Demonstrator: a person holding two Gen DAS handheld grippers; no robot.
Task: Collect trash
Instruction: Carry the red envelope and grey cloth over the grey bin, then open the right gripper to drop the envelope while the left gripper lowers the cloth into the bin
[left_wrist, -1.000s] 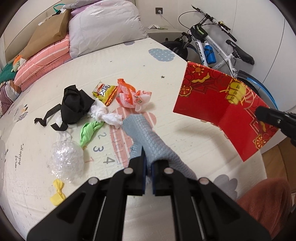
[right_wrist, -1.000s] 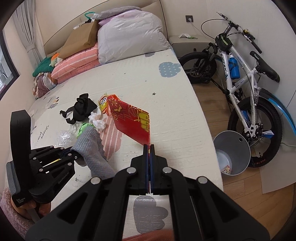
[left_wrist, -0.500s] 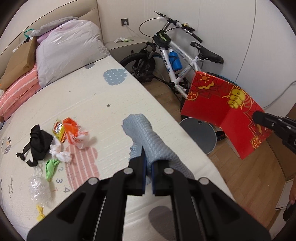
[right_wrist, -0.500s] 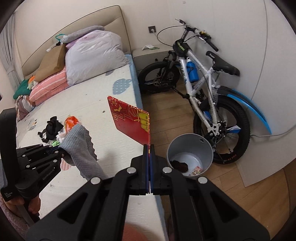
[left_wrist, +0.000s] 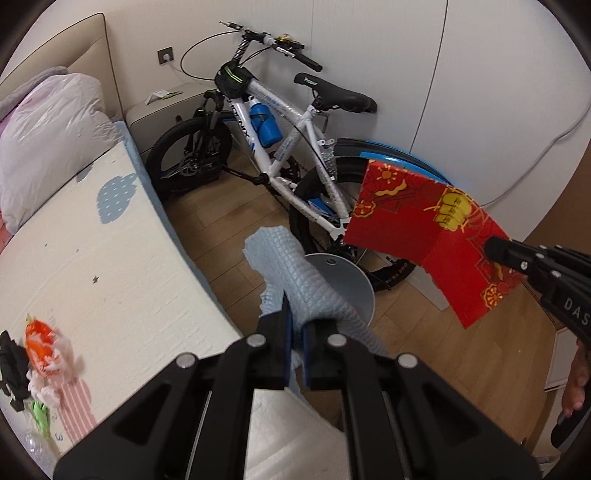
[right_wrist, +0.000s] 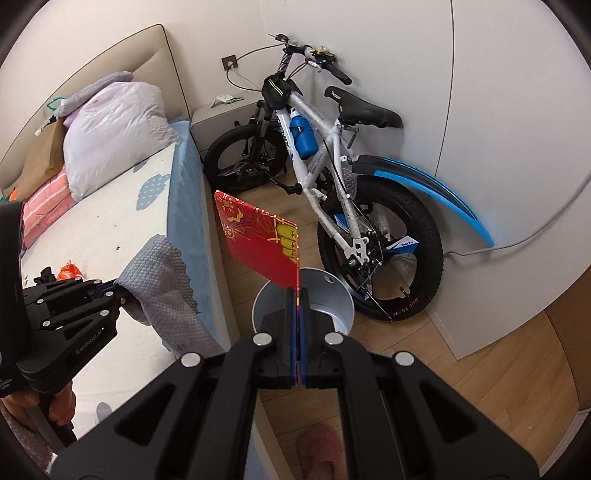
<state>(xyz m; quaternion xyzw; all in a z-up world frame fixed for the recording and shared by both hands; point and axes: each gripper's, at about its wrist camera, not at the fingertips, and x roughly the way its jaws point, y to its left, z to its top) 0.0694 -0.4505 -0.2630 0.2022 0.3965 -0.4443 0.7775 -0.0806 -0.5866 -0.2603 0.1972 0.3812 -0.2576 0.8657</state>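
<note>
My left gripper (left_wrist: 294, 319) is shut on a grey-blue textured cloth (left_wrist: 295, 273), which hangs over the bed's edge; the same cloth (right_wrist: 159, 273) shows at the left of the right wrist view. My right gripper (right_wrist: 297, 295) is shut on a red card with gold print (right_wrist: 262, 243), held upright above a grey metal bin (right_wrist: 332, 291) on the wooden floor. That red card (left_wrist: 424, 229) hangs at the right of the left wrist view, with the bin (left_wrist: 343, 280) partly hidden behind the cloth. Several wrappers and rags (left_wrist: 40, 362) lie on the bed mat at far left.
A white and blue bicycle (right_wrist: 325, 155) leans on the wall right behind the bin. The bed (left_wrist: 92, 251) with pillows fills the left side, a grey nightstand (right_wrist: 221, 118) at its head. A pink slipper (right_wrist: 321, 450) lies on the floor below my right gripper.
Both grippers swung right, off the bed mat toward the floor, carrying the cloth and the red card. The bin and bicycle now fill the view; the trash pile slid to the far left.
</note>
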